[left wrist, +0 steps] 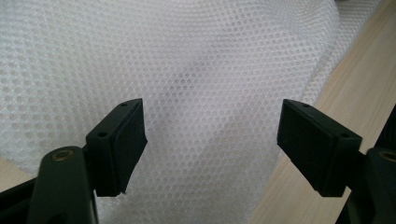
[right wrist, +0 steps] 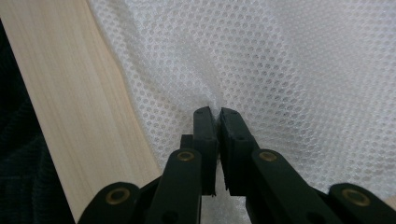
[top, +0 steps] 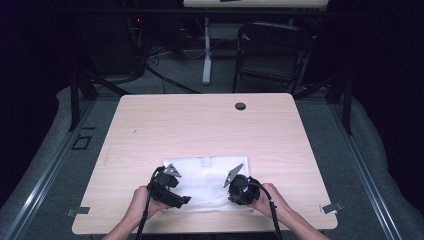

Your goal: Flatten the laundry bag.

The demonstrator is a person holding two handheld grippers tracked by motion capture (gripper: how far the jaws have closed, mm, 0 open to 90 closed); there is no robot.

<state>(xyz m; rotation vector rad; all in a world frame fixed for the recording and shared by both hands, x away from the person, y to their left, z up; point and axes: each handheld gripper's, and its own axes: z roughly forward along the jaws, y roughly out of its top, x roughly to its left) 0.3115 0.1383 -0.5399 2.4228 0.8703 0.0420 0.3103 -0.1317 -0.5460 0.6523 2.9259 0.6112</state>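
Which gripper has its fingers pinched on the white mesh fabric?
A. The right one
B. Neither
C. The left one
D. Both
A: the right gripper has its fingers closed on a fold of the white mesh fabric, while the left gripper stands open above it.

Lighting: even overhead light on the table (top: 210, 125); surroundings beyond it near black. Shadows: soft, short, close under each gripper. Glare: white mesh cloth (top: 207, 182) nearly blown out in the high view. Focus: weave crisp ahead of the jaws, softening toward the far edges; jaw bases slightly blurred.
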